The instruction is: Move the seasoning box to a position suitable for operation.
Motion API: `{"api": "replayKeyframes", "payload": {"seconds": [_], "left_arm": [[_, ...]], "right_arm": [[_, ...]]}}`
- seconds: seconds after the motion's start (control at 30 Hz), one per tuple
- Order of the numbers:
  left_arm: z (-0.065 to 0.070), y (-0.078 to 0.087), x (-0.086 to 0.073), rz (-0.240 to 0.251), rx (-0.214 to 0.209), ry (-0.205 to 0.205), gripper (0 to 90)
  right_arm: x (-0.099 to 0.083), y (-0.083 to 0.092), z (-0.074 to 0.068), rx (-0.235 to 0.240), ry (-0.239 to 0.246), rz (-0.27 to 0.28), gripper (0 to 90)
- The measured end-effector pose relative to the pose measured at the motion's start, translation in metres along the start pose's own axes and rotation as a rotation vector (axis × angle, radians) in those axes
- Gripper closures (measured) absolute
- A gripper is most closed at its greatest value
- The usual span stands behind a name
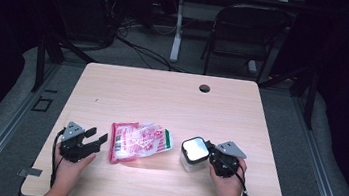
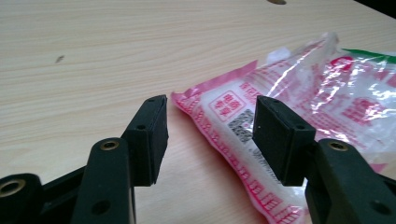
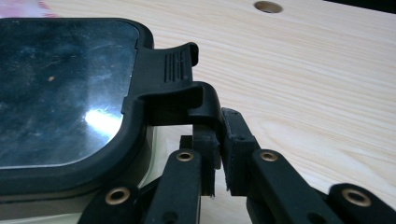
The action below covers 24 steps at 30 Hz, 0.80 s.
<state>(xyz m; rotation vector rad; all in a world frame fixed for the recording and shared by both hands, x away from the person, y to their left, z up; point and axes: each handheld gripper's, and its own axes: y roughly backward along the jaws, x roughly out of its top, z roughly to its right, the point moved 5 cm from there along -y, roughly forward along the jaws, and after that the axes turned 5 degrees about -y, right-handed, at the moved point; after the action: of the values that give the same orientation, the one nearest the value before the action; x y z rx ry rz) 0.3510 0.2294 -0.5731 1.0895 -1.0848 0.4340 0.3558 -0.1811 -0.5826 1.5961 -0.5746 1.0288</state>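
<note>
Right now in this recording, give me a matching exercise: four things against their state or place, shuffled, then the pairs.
Things:
1. left gripper
2. right gripper
3. plastic bag
4. cable hole

States or places:
A. at the table's far edge
B. jaws open, at the bag's pink end
C. lying flat between the grippers
D. shut on the container lid's latch tab

Pairs: 1-B, 2-D, 3-C, 4-A
</note>
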Motion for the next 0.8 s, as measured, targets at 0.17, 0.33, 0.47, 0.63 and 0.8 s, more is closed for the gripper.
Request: {"api": "replayKeyframes", "payload": {"seconds": [0.17,0.33,0.47,0.63,0.8], "left_arm": [[0.015,-0.002,0.002,0.006,-0.036,-0.035,46.0],[0.027,-0.003,0.004,-0.005,-0.077,-0.061,45.7],[0.038,-0.002,0.007,0.015,-0.117,-0.084,45.8],[0.05,-0.001,0.009,0.011,-0.149,-0.106,46.0],[0.061,0.0,0.013,0.015,-0.176,-0.145,49.1]], "right_arm": [[-0.002,-0.001,-0.013,0.025,0.03,-0.017,85.0],[-0.004,-0.002,-0.02,0.036,0.049,-0.023,84.8],[-0.007,-0.003,-0.024,0.032,0.049,-0.028,84.8],[-0.009,-0.002,-0.026,0.041,0.051,-0.037,85.1],[-0.014,0.004,-0.029,0.033,0.073,-0.076,84.6]]}}
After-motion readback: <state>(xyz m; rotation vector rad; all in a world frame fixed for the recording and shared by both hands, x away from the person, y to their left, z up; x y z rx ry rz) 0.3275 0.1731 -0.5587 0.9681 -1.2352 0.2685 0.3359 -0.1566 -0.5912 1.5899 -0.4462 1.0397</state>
